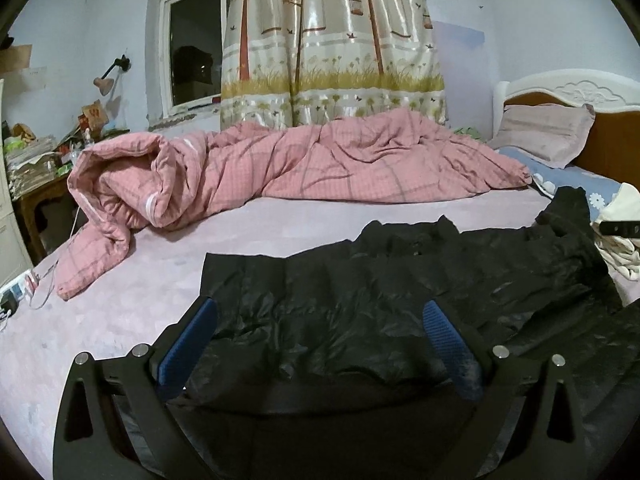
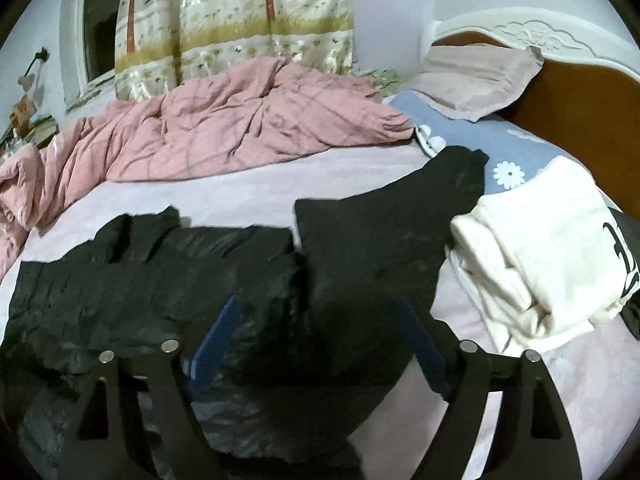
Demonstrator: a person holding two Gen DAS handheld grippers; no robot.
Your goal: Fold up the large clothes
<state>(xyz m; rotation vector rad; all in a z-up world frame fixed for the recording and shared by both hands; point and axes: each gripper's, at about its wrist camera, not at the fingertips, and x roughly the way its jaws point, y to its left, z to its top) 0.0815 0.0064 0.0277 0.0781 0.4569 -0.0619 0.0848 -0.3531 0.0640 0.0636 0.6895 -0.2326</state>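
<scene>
Jacket: we see a black puffy jacket (image 1: pixel 360 304) spread flat on the near part of the bed (image 1: pixel 120 312); one sleeve (image 2: pixel 400 224) reaches away toward the pillows
Left fingers: we find the left gripper (image 1: pixel 320 340) low over the jacket's near edge, its blue fingers (image 1: pixel 188 344) set wide apart; shiny black fabric lies between them, and we cannot tell whether they touch it; neither pad presses on it
Right fingers: our right gripper (image 2: pixel 320 344) hangs over the jacket where sleeve meets body; its blue fingers (image 2: pixel 212 344) stand well apart, with dark cloth between them and nothing clamped
Bedding: a pink checked quilt (image 1: pixel 280 168) lies bunched along the far side of the bed, one end spilling over the left edge; a mauve pillow (image 2: pixel 476 76) leans on the headboard (image 2: pixel 580 88), above a blue flowered pillow (image 2: pixel 504 152)
Other clothes: a cream garment (image 2: pixel 540 248) with black print sits heaped just right of the sleeve, touching its edge
Room: a tree-patterned curtain (image 1: pixel 332 40) hangs beside a dark window (image 1: pixel 192 40); a cluttered desk (image 1: pixel 36 184) stands at the left
</scene>
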